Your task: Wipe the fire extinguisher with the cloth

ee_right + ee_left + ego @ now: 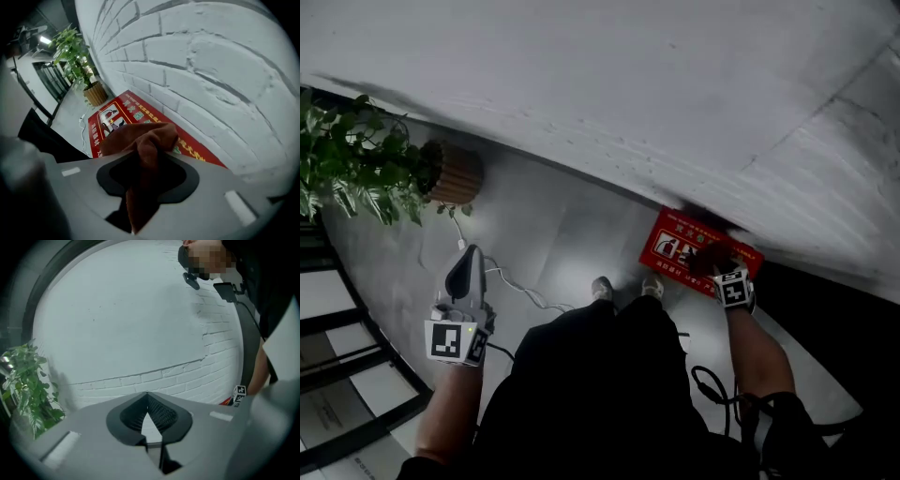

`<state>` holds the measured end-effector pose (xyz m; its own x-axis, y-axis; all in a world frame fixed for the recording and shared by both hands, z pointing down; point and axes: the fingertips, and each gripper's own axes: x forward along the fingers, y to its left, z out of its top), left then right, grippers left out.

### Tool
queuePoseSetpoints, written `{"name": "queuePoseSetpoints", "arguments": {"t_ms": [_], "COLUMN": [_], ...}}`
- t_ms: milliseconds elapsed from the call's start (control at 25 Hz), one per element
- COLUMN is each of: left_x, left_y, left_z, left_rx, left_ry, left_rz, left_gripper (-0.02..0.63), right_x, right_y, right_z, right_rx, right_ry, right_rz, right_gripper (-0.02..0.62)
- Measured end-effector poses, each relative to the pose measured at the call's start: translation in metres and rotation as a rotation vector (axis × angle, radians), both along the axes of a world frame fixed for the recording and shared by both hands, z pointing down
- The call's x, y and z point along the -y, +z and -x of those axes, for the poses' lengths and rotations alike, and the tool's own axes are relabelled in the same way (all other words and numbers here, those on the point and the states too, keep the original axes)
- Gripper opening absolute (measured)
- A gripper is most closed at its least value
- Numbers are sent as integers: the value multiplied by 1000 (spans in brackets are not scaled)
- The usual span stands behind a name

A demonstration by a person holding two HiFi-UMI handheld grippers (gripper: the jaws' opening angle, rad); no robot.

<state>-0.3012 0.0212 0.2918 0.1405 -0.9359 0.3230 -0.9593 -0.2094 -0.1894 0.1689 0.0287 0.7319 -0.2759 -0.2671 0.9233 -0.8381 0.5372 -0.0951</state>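
A red fire extinguisher box (675,246) with white print lies on the floor against the white brick wall. In the right gripper view its red top (105,119) runs along the foot of the wall. My right gripper (724,270) points down over it, shut on a brown cloth (140,138) that bunches past the jaws (150,154) and hangs back between them. In the head view the cloth (711,258) shows as a dark lump on the box. My left gripper (469,253) is held out at the left, far from the box. Its jaws (146,395) meet at the tips with nothing in them.
A potted plant (356,159) in a ribbed pot (455,173) stands by the wall at the left. A white cable (520,286) trails across the grey floor. The person's shoes (602,289) stand just left of the box. Glass-and-frame doors (328,309) line the left edge.
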Motion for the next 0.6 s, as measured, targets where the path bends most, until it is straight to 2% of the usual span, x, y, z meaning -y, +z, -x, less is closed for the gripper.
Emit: {"name": "queuePoseSetpoints", "arguments": {"t_ms": [40, 80, 200, 360, 440, 520, 600], "left_x": [-3, -6, -21, -50, -59, -62, -65], "left_y": [1, 2, 4, 5, -2, -9, -10], "left_z": [8, 15, 32, 58, 63, 66, 72], "left_rx": [-2, -3, -5, 63, 85, 91, 100], "left_ry": [-30, -59, -134, -240, -264, -276, -285], "left_rz": [1, 3, 6, 43, 45, 38, 36], "left_gripper": [0, 0, 0, 0, 0, 0, 0], "right_x": [10, 21, 49, 82, 93, 99, 104], "right_y": [-2, -5, -10, -3, 6, 14, 14], "right_z": [11, 26, 88, 165, 186, 193, 194], "right_rx": [10, 29, 104, 162, 155, 140, 148], "right_ry": [-42, -87, -242, -401, -426, -405, -379], "right_rz": [-21, -51, -103, -93, -65, -21, -20], "right_gripper": [96, 81, 74, 74, 74, 73, 71]}}
